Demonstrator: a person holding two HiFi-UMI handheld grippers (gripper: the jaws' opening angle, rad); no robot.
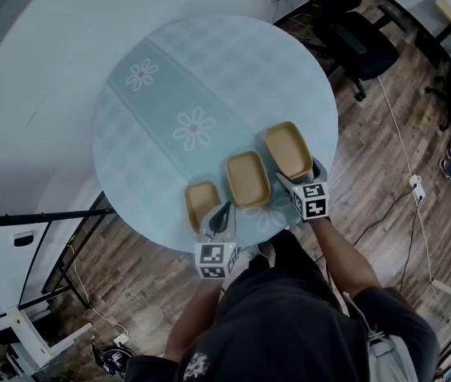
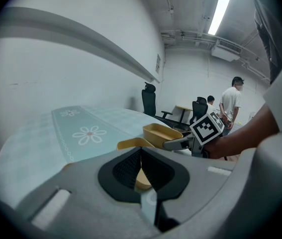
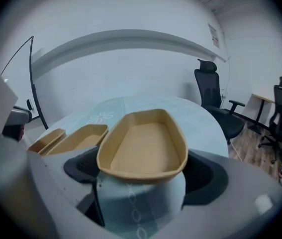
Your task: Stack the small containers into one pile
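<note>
Resting left of the middle container (image 1: 248, 179) on the round table (image 1: 233, 62), the smallest container (image 1: 202, 201) has the left gripper (image 1: 223, 211) just beside it, jaws pressed together, empty. Right of the middle container, the right gripper (image 1: 298, 175) holds its jaws wide around the near end of the largest container (image 1: 289, 150).

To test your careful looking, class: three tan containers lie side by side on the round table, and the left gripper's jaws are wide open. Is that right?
Not quite. The left gripper has its jaws shut, pads pressed together, as the left gripper view shows. The rest stands: three tan containers lie side by side on the round table.
</note>
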